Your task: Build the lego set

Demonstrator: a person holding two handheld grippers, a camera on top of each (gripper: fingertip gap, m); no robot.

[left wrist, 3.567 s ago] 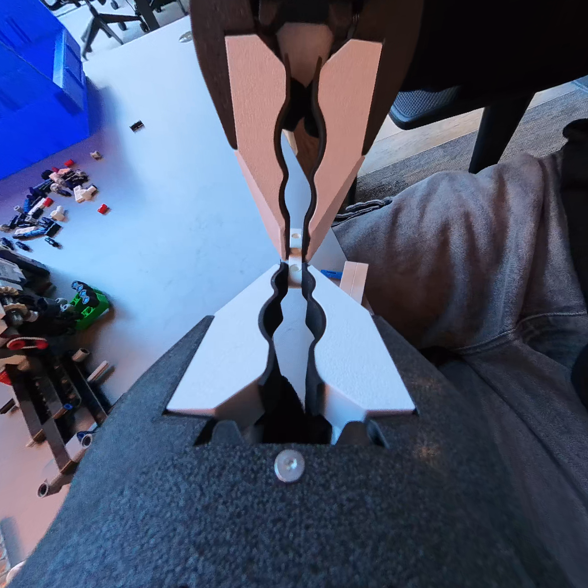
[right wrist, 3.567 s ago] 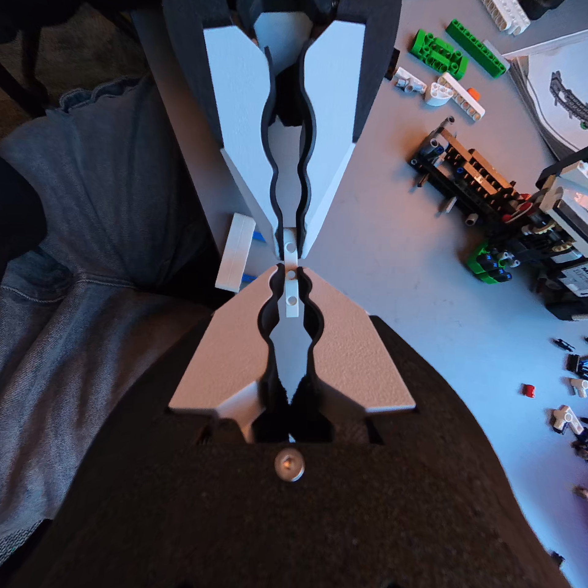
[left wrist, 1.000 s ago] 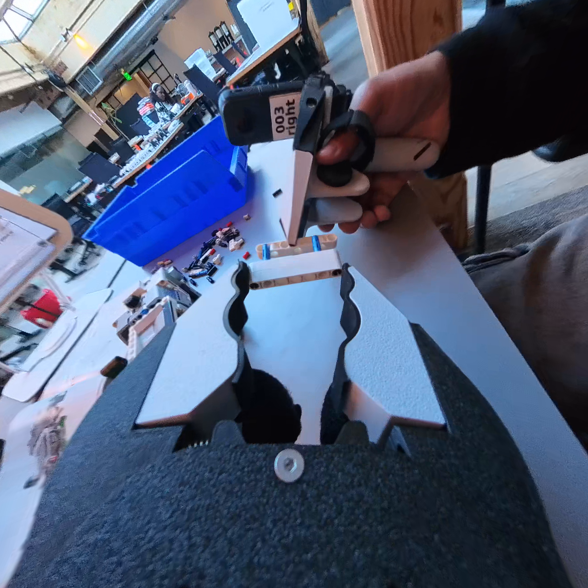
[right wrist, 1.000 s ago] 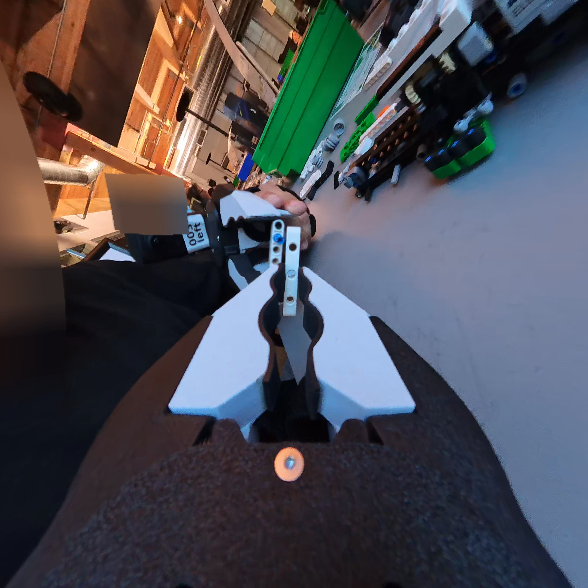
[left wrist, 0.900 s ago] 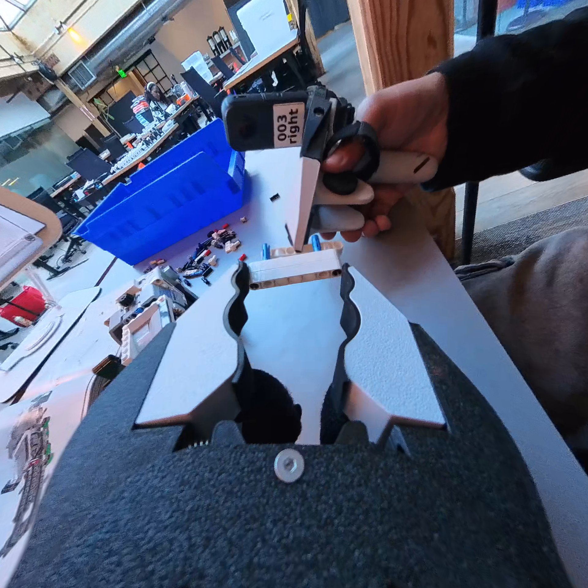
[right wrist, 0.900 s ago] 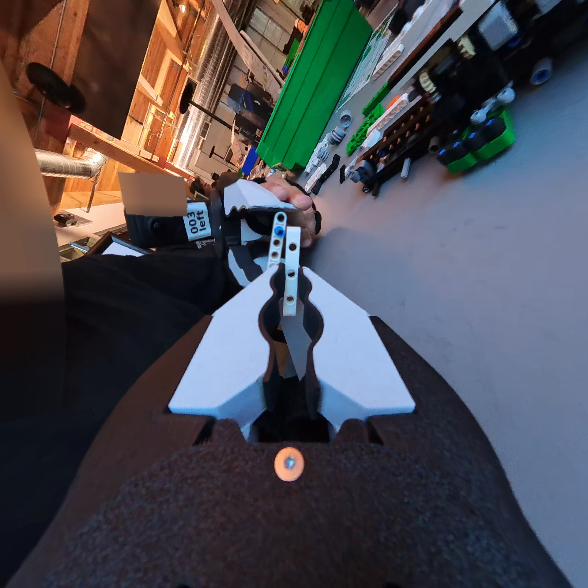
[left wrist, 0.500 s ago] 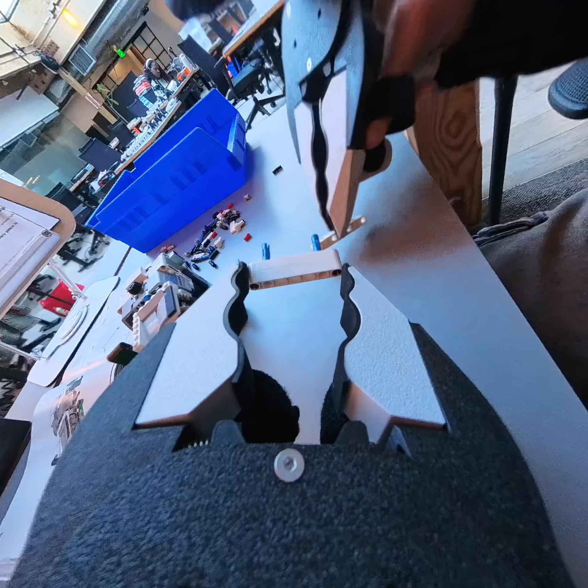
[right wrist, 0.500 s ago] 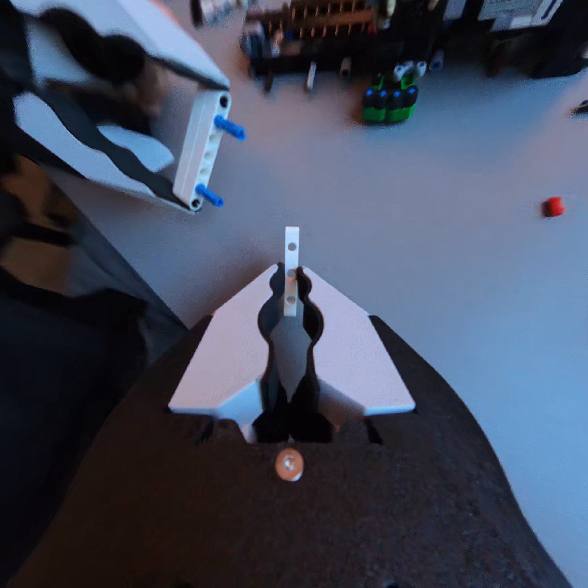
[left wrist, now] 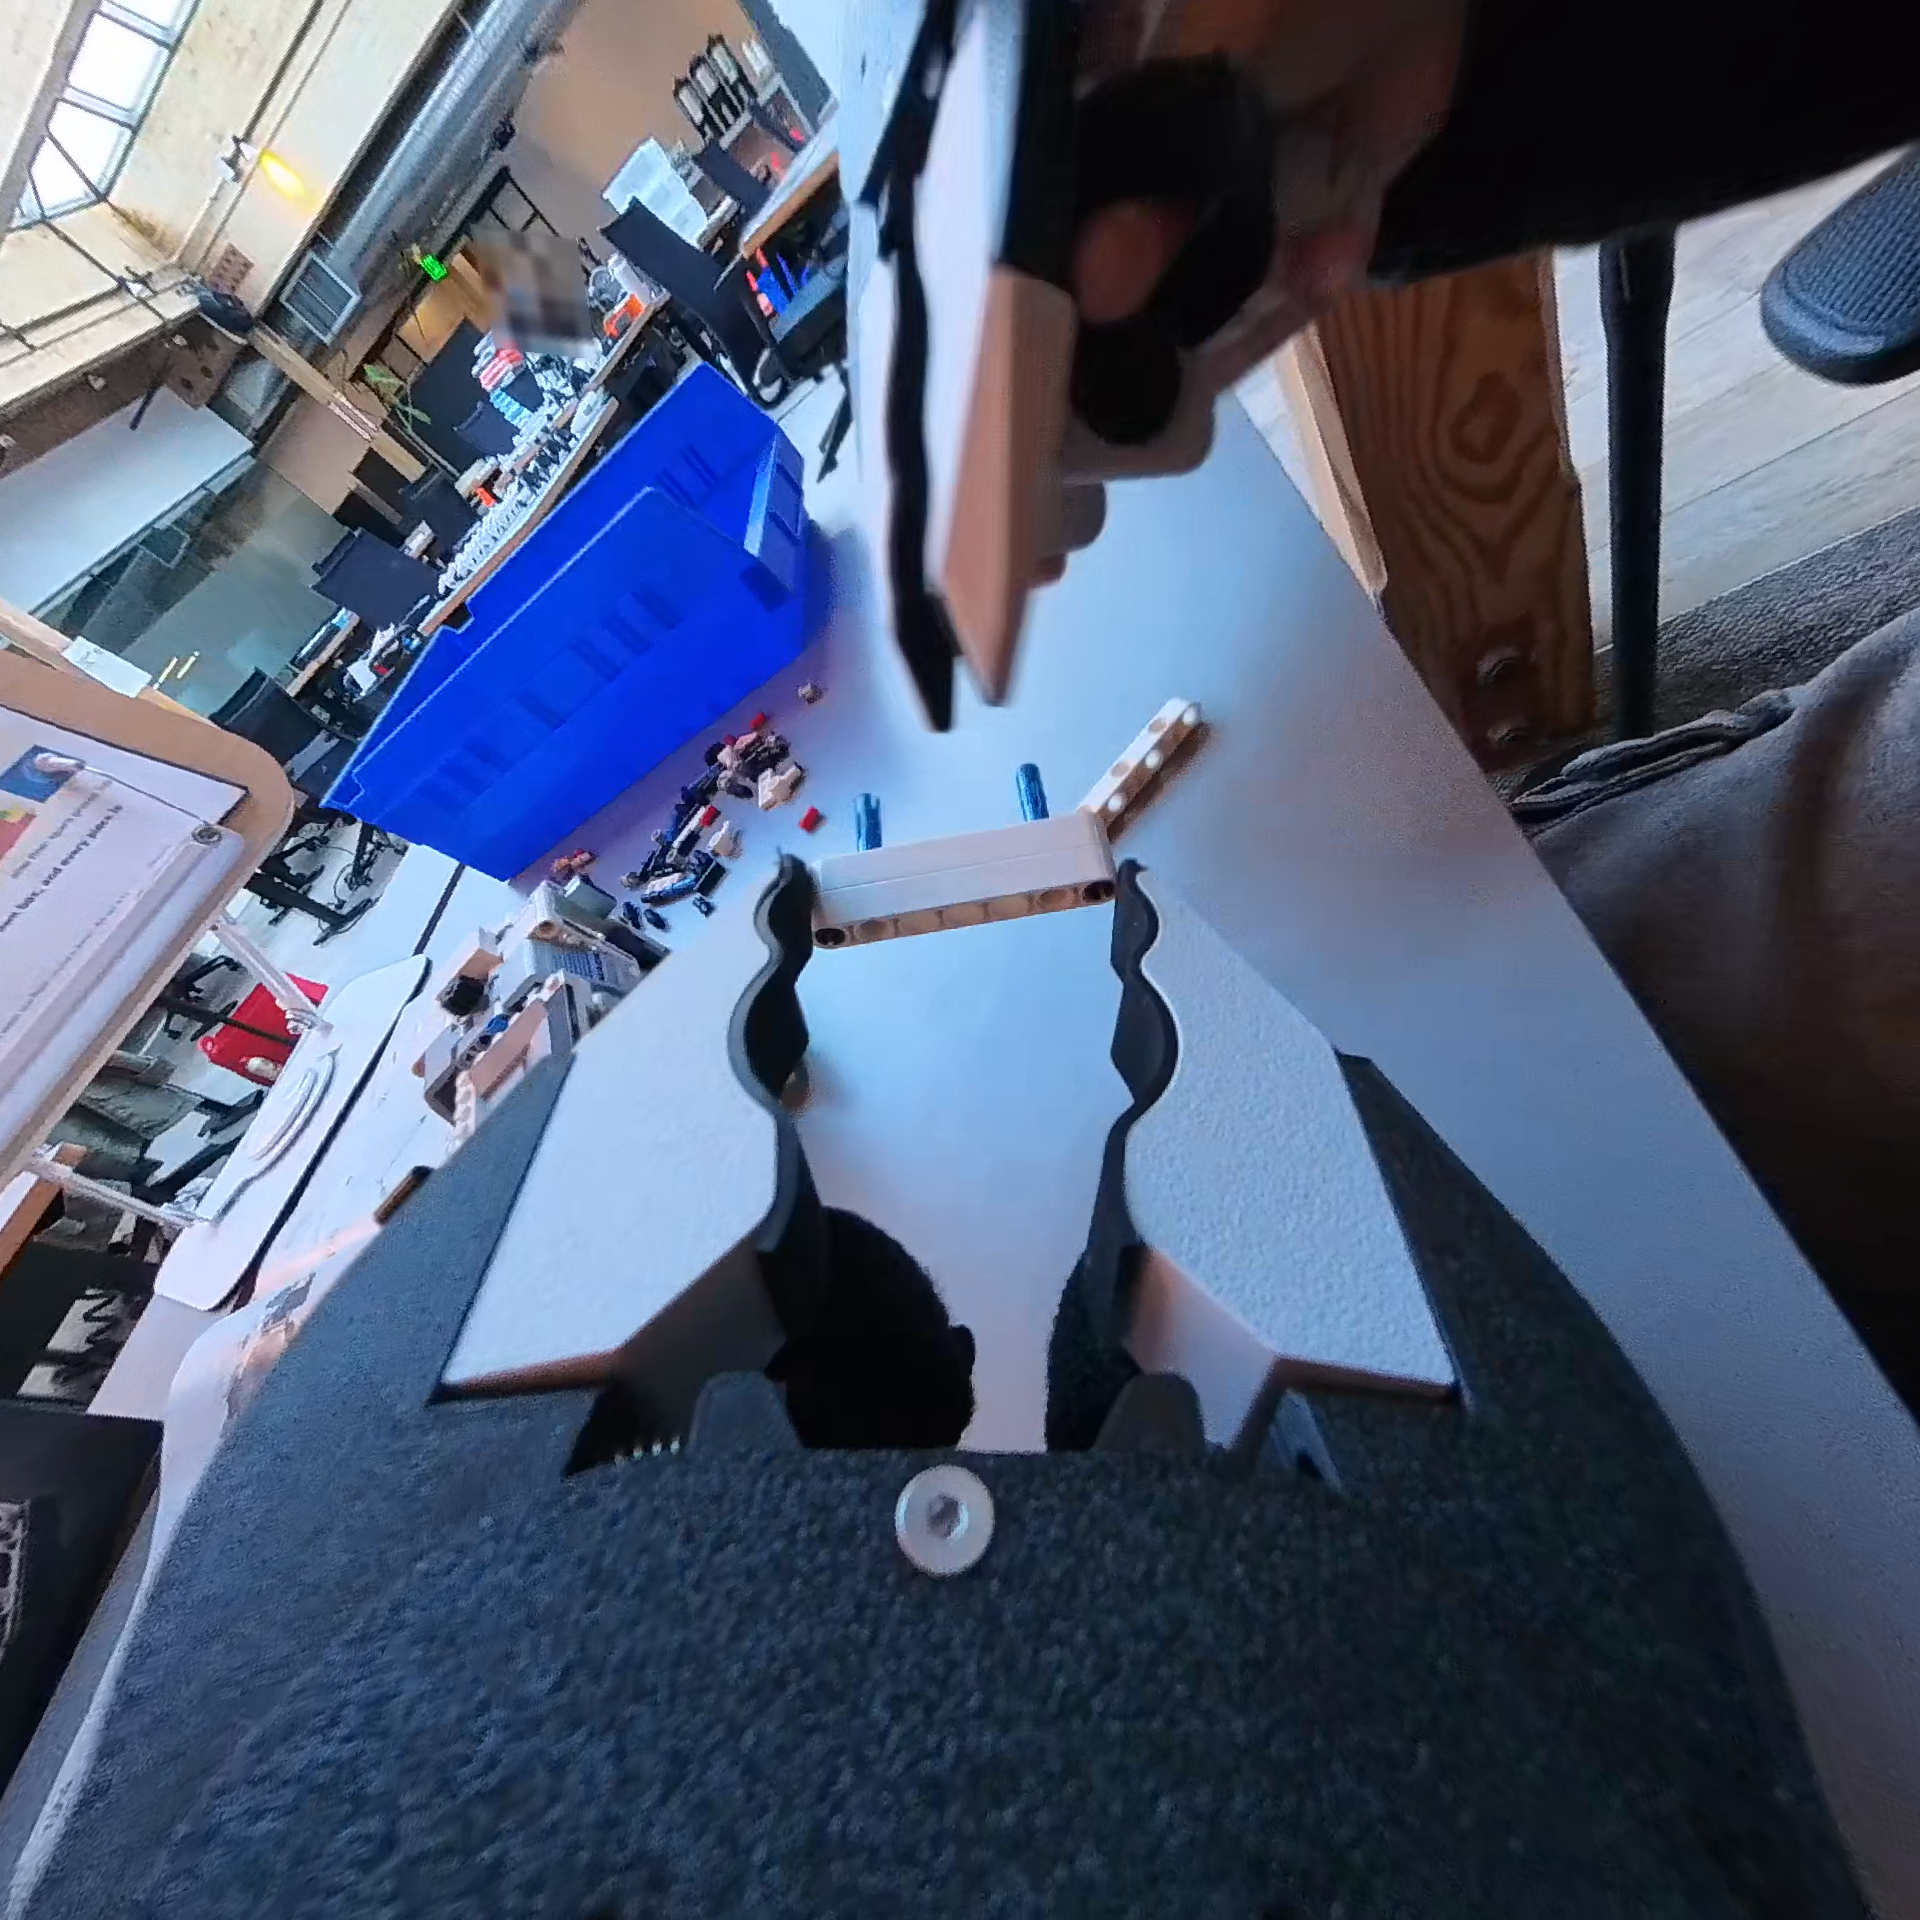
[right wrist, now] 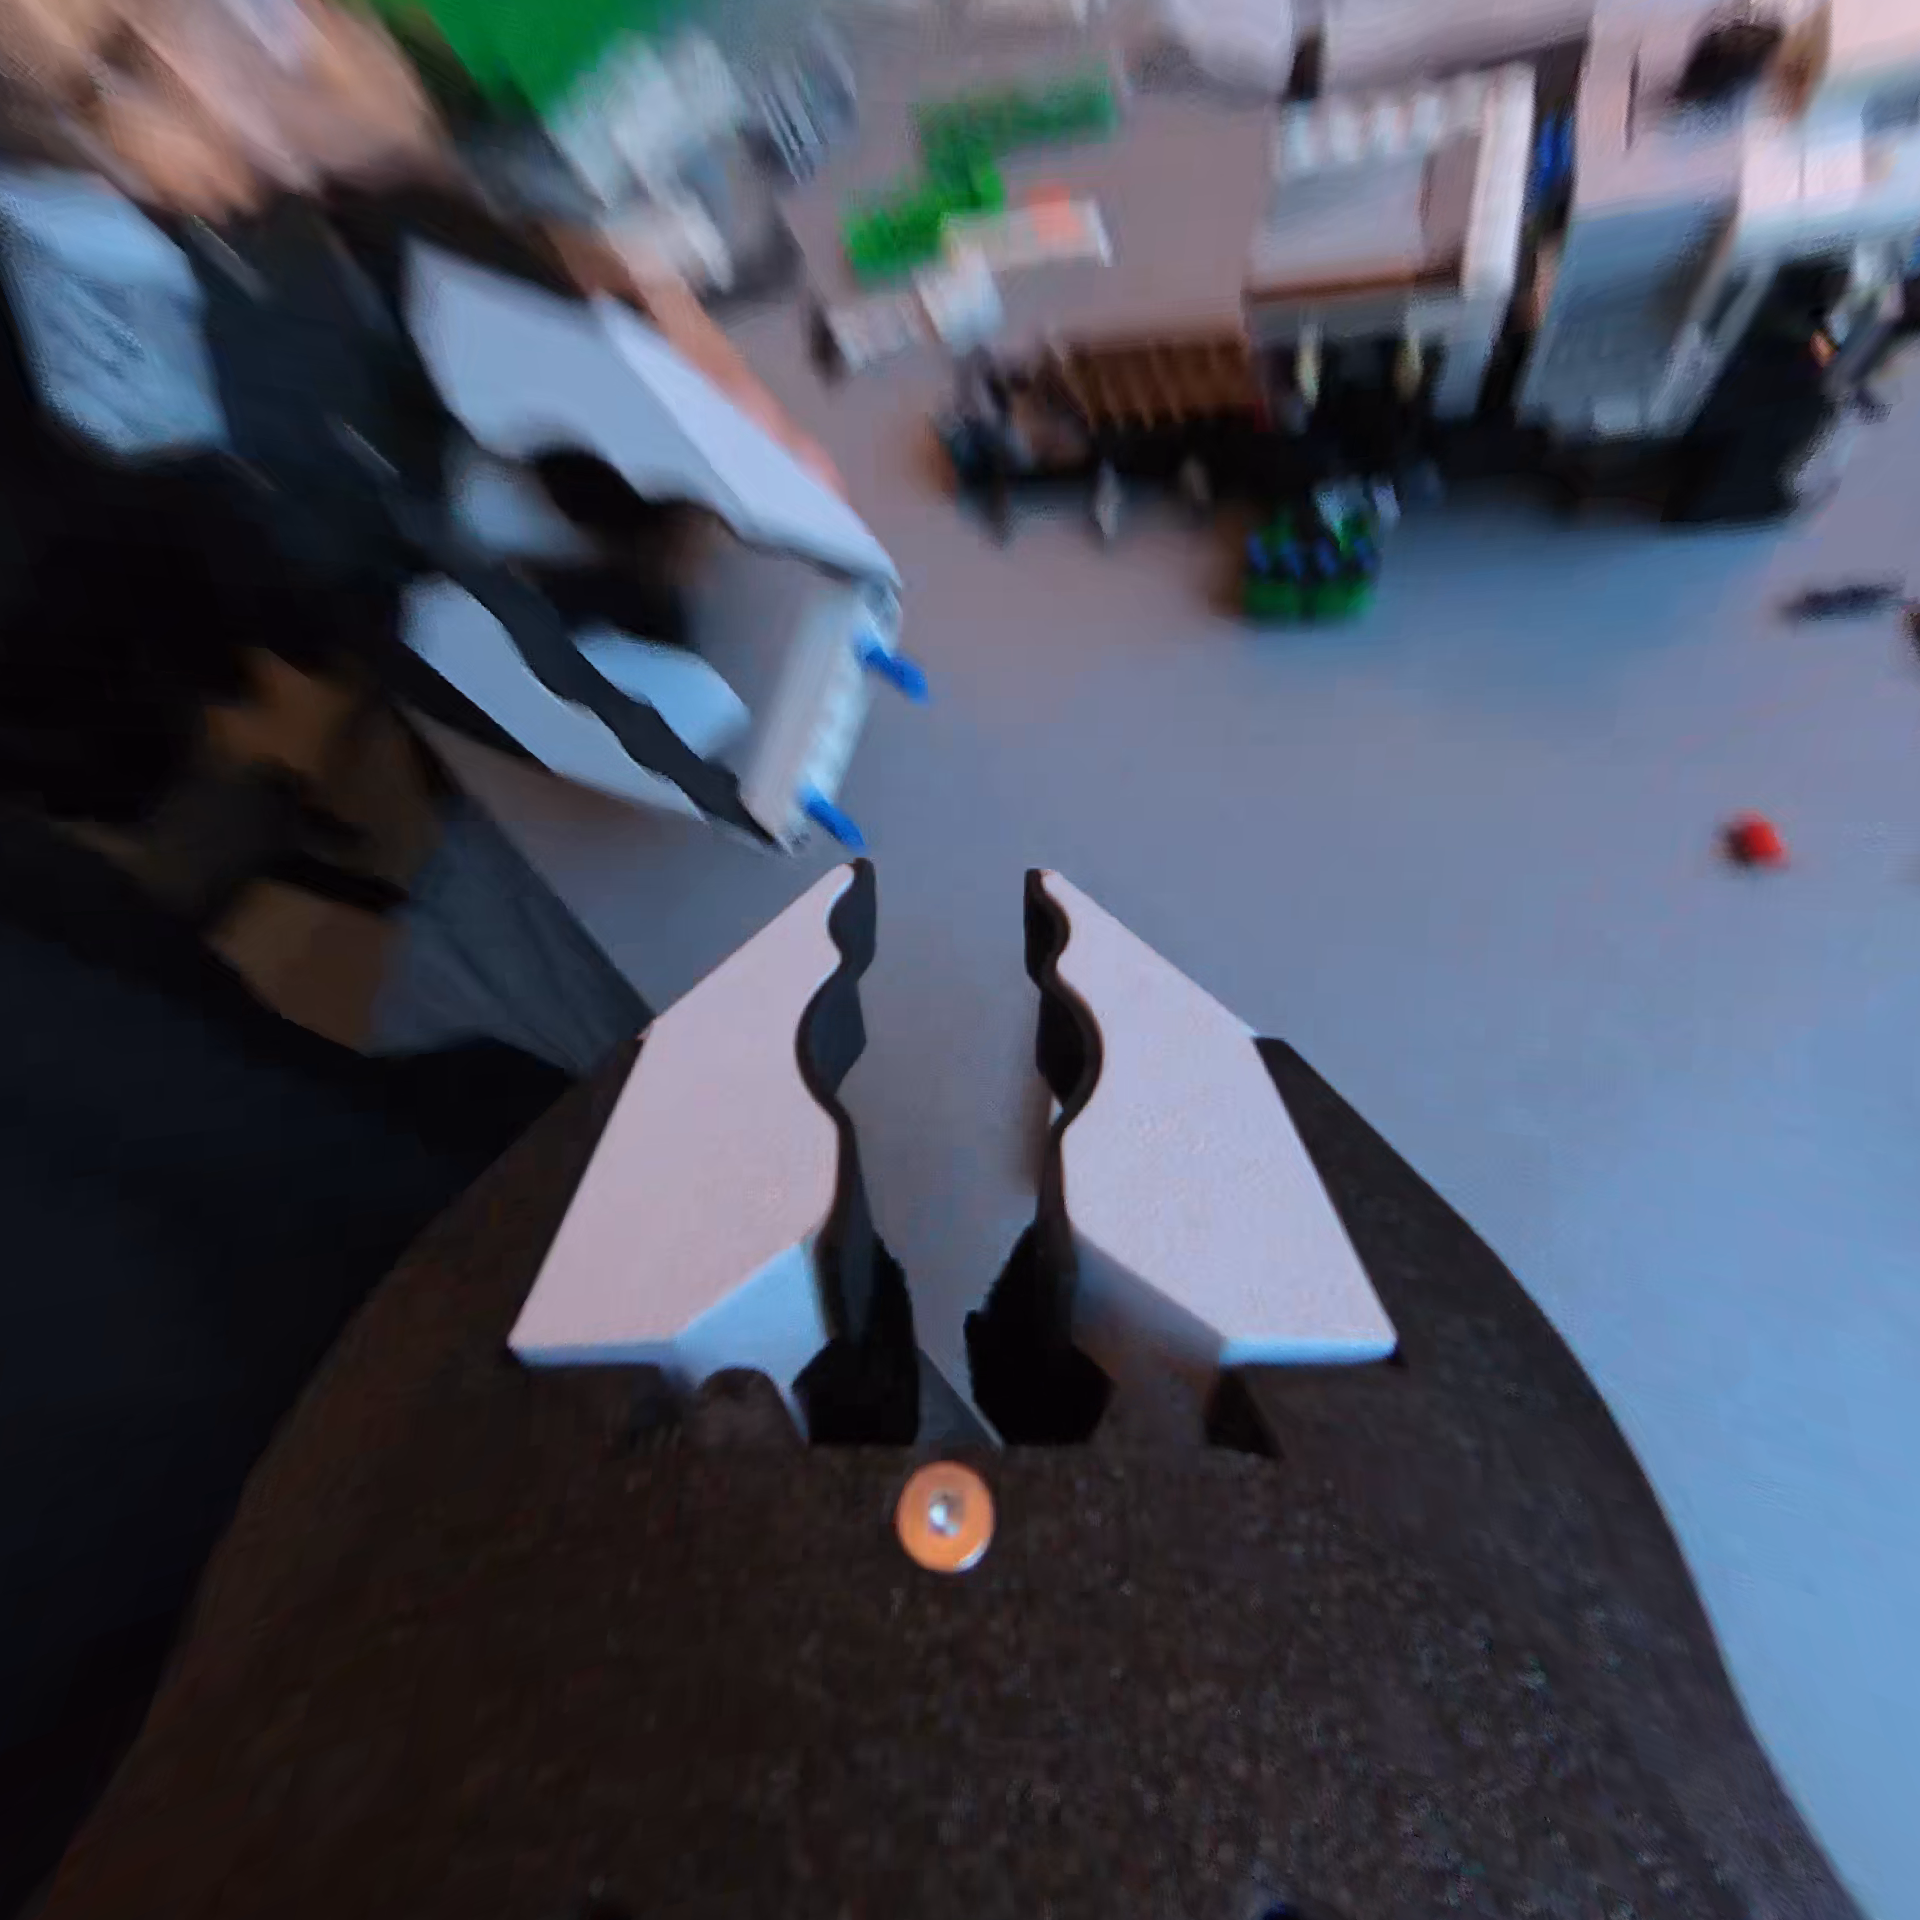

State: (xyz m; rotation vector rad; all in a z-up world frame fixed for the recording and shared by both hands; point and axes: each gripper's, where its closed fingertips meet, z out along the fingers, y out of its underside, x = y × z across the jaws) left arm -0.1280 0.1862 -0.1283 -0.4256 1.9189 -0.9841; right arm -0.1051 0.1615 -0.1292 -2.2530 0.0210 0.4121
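On the tabletop a thin white beam lies just beyond the left gripper, which clamps a white beam crosswise, blue pins pointing away. The right gripper, empty and narrowly parted, hangs above the thin beam and is nearer it.

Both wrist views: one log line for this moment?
left gripper: shut on white holed beam with blue pins | right gripper: open, empty | thin white beam: on table

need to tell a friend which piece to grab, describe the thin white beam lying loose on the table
Start at the grey table and find the left gripper, shut on a thick white beam with blue pins. Just beyond its right end lies the thin white beam, flat, angled, with no pins.
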